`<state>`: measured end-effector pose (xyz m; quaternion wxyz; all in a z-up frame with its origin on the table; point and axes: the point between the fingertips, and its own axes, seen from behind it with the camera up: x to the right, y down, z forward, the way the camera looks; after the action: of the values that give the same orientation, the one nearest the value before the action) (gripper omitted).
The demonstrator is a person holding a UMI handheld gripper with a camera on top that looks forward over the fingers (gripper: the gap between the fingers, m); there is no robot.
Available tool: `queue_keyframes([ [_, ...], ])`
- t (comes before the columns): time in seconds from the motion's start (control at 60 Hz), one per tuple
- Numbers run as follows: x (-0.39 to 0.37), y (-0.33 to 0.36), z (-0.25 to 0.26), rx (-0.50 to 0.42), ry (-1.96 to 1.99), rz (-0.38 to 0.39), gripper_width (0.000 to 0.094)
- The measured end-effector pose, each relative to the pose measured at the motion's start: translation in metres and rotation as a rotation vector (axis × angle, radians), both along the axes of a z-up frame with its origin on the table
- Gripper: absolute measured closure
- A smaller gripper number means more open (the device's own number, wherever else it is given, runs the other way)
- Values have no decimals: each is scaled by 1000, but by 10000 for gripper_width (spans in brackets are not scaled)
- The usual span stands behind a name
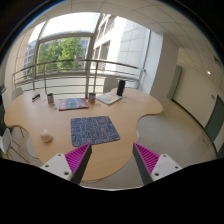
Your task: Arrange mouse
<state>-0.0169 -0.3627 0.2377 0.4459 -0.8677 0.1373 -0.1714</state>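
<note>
A small pale mouse [46, 136] lies on the wooden table [130, 110], to the left of a dark blue-grey patterned mouse mat [93, 129]. My gripper [112, 160] is held above the table's near edge, well short of the mouse. Its fingers are wide apart with nothing between them; the magenta pads [77, 160] face each other. The mat lies just ahead of the fingers and the mouse is off to the left of the left finger.
At the table's far side stand a colourful book or mat [72, 103], a dark cup [50, 99], another small object [91, 98] and a dark device [120, 88]. Chairs [10, 140] stand at the left. Large windows [70, 50] are behind; open floor [185, 130] lies to the right.
</note>
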Motion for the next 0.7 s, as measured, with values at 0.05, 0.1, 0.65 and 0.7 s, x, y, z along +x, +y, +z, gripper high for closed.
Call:
queue_keyframes([
  [0.05, -1, 0, -2, -15, -3, 4, 92],
  [0.1, -5, -1, -11, -35, 0, 8, 90],
  [0.65, -248, 130, -202, -98, 162, 399, 88],
  [0.7, -262, 159, -211, -85, 153, 413, 88],
])
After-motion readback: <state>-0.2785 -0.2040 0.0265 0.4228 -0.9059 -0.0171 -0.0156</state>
